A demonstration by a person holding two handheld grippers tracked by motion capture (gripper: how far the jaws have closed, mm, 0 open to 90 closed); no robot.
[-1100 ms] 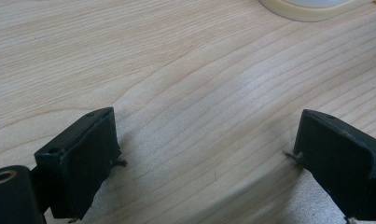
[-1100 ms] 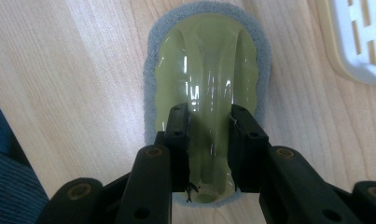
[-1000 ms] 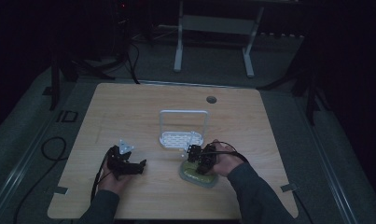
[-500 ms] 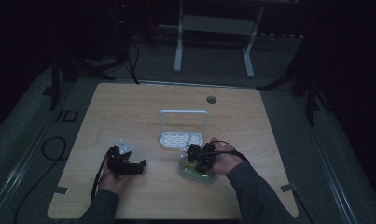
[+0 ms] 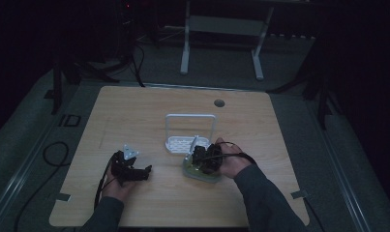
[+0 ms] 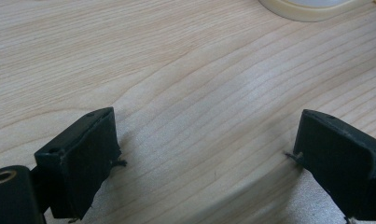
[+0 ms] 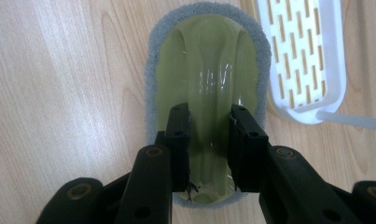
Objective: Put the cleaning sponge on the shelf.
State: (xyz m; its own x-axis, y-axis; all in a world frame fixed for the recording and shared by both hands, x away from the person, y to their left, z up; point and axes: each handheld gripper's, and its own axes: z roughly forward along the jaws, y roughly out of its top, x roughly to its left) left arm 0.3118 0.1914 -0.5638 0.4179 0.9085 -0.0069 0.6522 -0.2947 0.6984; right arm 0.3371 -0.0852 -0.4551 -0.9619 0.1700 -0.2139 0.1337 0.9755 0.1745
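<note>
A person sits at a light wooden tabletop in a dim room, a gripper in each hand. The right gripper reaches down over a scrubber, an oval green plastic body with a raised central ridge seated on a grey sponge base that lies flat on the wood. Its two black fingers stand either side of that ridge with only a narrow gap between them, pressed against the glossy green handle, so they are clamped on the scrubber. In the high view the same gripper and the right hand sit over the scrubber near the front middle of the tabletop, just in front of a white slotted drainer tray with a tall wire loop handle; in the right gripper view the tray lies just beside the scrubber's sponge edge, whether touching cannot be told. The left gripper hangs low over bare wood with its fingers spread wide apart and nothing between them; a pale rounded rim shows at the top of that view. From above, the left gripper sits well apart from the scrubber, toward the front left.
</note>
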